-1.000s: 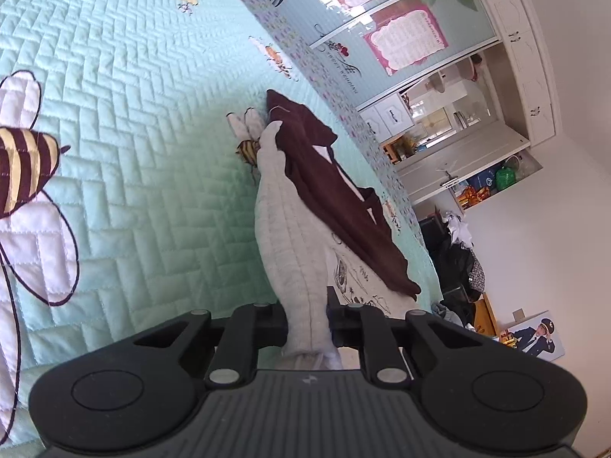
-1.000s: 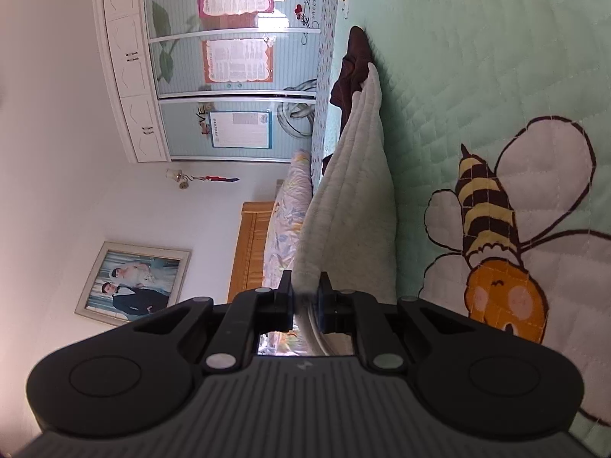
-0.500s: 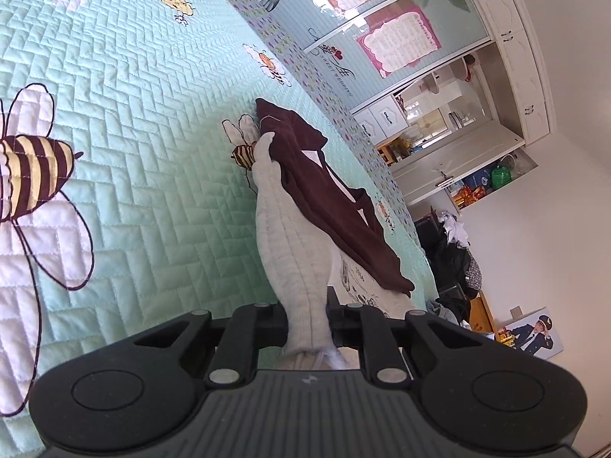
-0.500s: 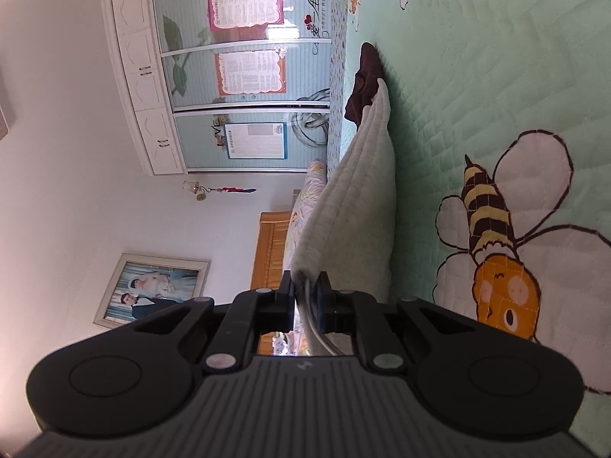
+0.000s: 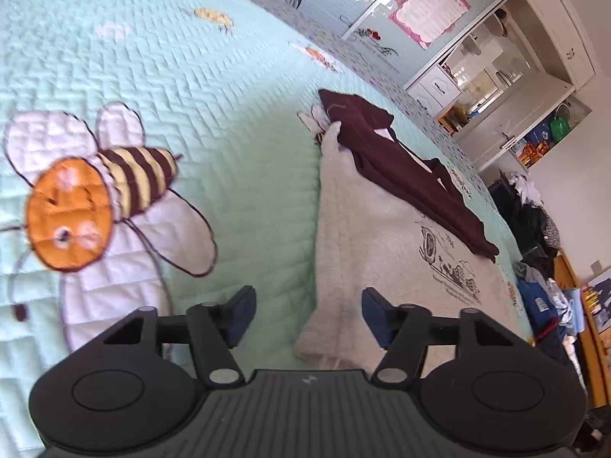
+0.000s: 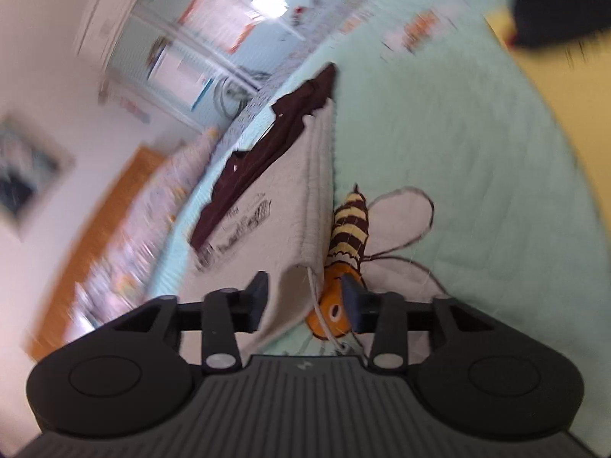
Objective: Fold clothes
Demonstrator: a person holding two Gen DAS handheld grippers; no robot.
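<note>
Jaws of left gripper (image 5: 307, 318) and right gripper (image 6: 303, 303) are opening, pads clear of the grey garment (image 5: 382, 229); its edge lies released on the quilt (image 5: 229, 95), apparently so the fold settles flat.

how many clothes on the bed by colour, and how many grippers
grey garment with printed graphic: 1
dark brown garment, lying on the grey one: 1
grippers, both with jaws opening and the grey fabric loose between them: 2 (left gripper, right gripper)
total: 4
</note>
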